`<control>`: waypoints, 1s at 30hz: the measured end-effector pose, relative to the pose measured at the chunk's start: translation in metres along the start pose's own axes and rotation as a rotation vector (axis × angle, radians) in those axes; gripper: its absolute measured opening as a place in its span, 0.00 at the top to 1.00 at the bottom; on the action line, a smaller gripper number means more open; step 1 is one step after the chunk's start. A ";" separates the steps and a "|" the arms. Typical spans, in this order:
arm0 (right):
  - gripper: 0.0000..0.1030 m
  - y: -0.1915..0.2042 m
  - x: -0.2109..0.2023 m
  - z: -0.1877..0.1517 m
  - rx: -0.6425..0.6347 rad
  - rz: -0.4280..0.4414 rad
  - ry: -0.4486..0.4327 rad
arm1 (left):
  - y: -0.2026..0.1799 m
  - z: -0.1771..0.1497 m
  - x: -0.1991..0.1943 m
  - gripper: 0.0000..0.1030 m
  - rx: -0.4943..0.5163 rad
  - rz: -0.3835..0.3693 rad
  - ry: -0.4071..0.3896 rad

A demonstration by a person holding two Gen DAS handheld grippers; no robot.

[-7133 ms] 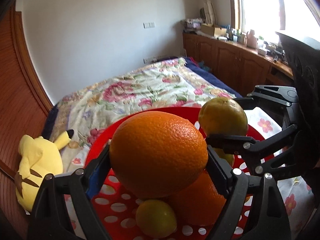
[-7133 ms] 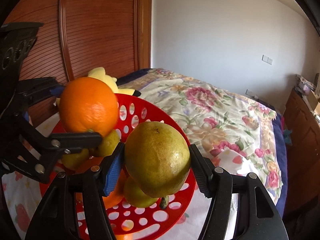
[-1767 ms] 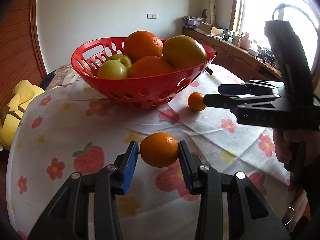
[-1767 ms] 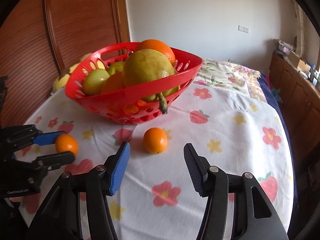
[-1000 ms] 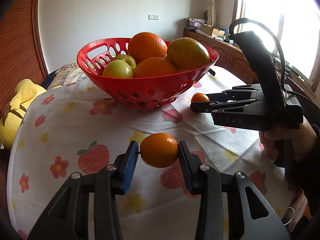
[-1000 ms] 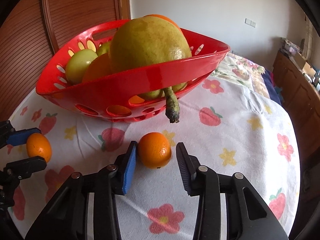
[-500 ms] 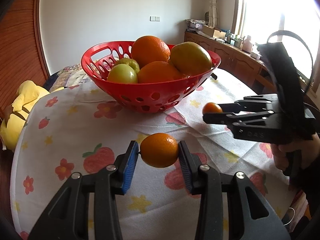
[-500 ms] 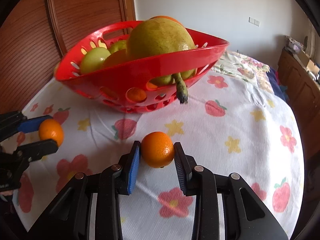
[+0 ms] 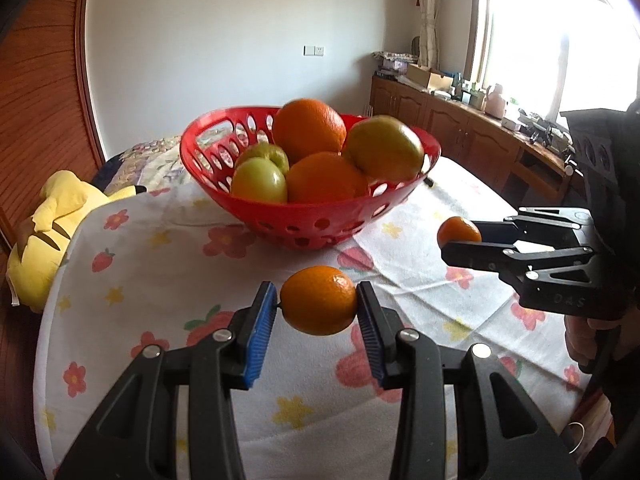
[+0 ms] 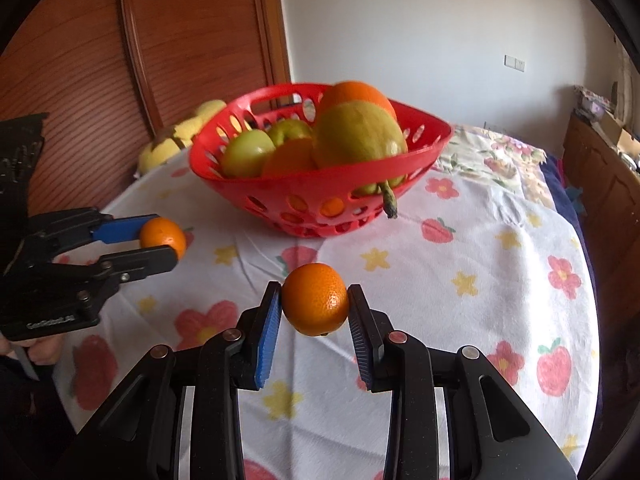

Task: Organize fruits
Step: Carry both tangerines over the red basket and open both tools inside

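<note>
Right tongs are now gripping their mandarin, lifting it clear of the table; left tongs are holding the other mandarin, both heading for the red basket.

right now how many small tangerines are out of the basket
2: one tangerine clamped in the left gripper, the other tangerine in the right gripper, both off the tablecloth.

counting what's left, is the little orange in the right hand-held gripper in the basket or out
Out. The small orange is clamped in the right hand-held gripper, above the tablecloth, short of the red basket.
</note>
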State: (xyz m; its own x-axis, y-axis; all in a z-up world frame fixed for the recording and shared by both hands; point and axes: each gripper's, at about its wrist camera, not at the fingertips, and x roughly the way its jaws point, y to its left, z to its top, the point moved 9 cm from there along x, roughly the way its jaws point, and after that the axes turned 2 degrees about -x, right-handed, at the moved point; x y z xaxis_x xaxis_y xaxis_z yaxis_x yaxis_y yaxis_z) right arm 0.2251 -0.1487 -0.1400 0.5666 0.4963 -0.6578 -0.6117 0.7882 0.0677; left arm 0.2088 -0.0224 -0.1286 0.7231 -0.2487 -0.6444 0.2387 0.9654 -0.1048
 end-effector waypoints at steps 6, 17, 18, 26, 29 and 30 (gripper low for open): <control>0.68 0.002 -0.022 0.016 0.004 0.005 -0.059 | -0.002 0.023 -0.016 0.62 0.019 -0.004 -0.054; 0.68 -0.015 -0.048 0.084 -0.044 -0.027 -0.165 | 0.019 0.083 -0.014 0.62 0.041 0.031 -0.126; 0.68 -0.017 -0.047 0.090 -0.047 -0.026 -0.171 | 0.021 0.088 -0.011 0.62 0.042 0.038 -0.130; 0.68 -0.040 -0.016 0.123 -0.071 -0.034 -0.166 | 0.036 0.123 0.014 0.62 0.037 0.078 -0.154; 0.68 -0.048 0.002 0.131 -0.072 -0.026 -0.154 | 0.042 0.136 0.022 0.62 0.035 0.097 -0.169; 0.68 -0.050 0.006 0.132 -0.072 -0.024 -0.152 | 0.044 0.139 0.024 0.62 0.035 0.102 -0.173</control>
State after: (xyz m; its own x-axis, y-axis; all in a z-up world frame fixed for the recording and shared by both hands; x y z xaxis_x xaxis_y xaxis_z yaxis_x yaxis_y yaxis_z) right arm 0.3315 -0.1370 -0.0481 0.6548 0.5313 -0.5375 -0.6321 0.7749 -0.0042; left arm 0.3267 0.0031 -0.0429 0.8447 -0.1626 -0.5099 0.1789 0.9837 -0.0174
